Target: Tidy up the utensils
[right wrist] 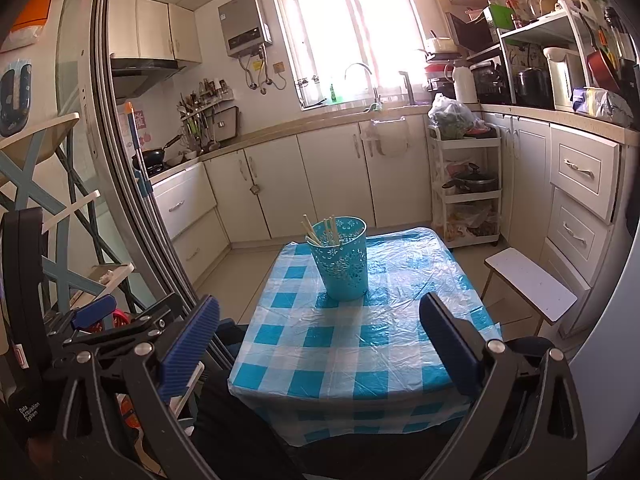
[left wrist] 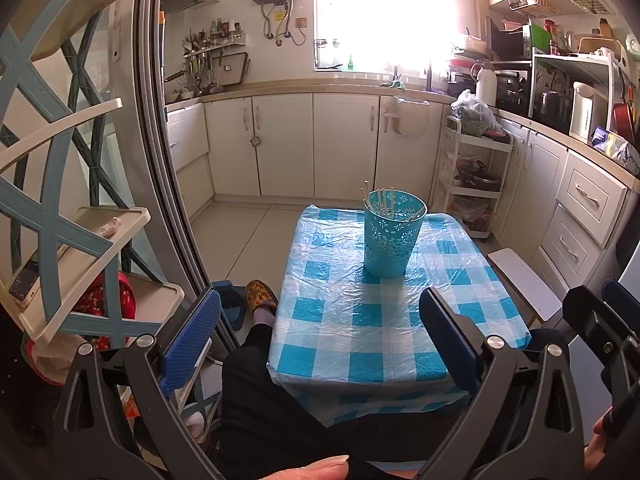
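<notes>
Pale wooden chopsticks (left wrist: 383, 202) stand inside a perforated turquoise plastic cup (left wrist: 392, 234), upright on the glossy blue-checked plastic tablecloth (left wrist: 360, 320). Left gripper (left wrist: 320, 336) and right gripper (right wrist: 320, 340): ribbed blue pads spread wide, empty.

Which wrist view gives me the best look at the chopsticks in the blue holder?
The right wrist view: the chopsticks stand out against the pale cabinets above the holder rim. The left wrist view shows the chopsticks too, but paler and harder to separate.

Black claw (left wrist: 320, 336) frames, blue ribbed pads (left wrist: 192, 336), silver screws; black trousers (left wrist: 264, 408), patterned slipper (left wrist: 261, 295).
</notes>
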Motion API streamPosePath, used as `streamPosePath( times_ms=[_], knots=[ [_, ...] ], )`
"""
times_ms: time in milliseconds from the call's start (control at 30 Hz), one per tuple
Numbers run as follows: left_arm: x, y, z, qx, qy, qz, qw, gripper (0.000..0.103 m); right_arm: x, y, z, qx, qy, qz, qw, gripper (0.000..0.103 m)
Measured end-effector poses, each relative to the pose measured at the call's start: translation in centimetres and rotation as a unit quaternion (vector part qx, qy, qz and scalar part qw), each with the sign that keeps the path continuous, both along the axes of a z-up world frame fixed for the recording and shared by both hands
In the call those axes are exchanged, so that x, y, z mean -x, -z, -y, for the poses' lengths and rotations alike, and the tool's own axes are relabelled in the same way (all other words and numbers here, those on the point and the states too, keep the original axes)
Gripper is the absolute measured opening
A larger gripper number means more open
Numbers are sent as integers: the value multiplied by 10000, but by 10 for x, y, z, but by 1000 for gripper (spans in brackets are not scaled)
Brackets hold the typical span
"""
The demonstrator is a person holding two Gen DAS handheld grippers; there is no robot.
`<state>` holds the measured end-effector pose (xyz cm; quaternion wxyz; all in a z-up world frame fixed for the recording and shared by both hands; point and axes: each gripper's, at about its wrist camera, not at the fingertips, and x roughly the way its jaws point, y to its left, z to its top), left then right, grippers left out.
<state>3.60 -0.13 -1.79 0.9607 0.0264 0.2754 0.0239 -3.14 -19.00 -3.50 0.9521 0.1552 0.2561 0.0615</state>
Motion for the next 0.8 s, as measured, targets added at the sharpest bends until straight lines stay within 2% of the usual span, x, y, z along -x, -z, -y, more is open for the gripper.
streamPosePath(
  times_ms=[800],
  knots=[
    [1,1,-1,-4,-1,-7,10000,96,1,1,4,21,3,-26,10000,96]
  ],
)
